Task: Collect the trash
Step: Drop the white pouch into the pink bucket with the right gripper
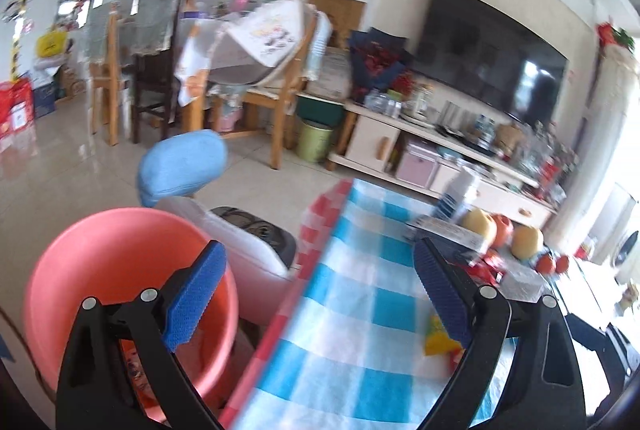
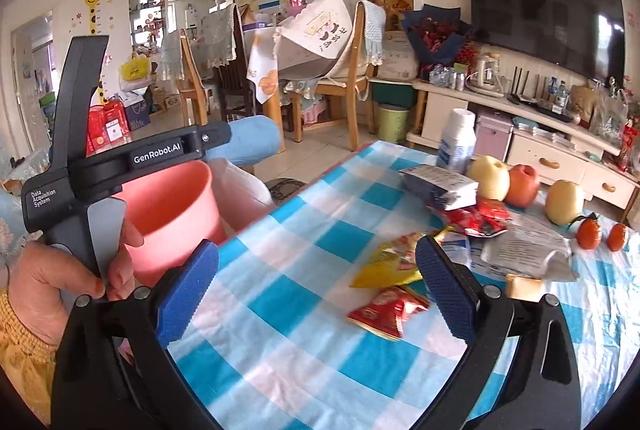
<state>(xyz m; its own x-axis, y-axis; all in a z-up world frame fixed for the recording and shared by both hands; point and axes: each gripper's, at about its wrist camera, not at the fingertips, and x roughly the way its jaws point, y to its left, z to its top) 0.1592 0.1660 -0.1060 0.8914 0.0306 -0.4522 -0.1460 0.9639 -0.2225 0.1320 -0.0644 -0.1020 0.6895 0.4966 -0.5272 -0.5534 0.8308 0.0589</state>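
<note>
Checked tablecloth [image 2: 280, 310], crumpled red wrapper [image 2: 386, 312]

Blue-and-white checked tablecloth [image 2: 304, 294] covering the table. On it, at the far side: a white plastic bottle with a blue label [image 2: 457, 140], upright; two pale yellow apples [image 2: 489, 177] [image 2: 565, 201] flanking a red apple [image 2: 523, 185]; two small orange mandarins [image 2: 589, 232] [image 2: 617, 236] beside them. Background: black flat-screen television [image 2: 548, 10] above a cream low cabinet [image 2: 532, 146]; wooden dining chairs [image 2: 344, 78]; pale green lidded bin [image 2: 393, 122] on the floor.
</note>
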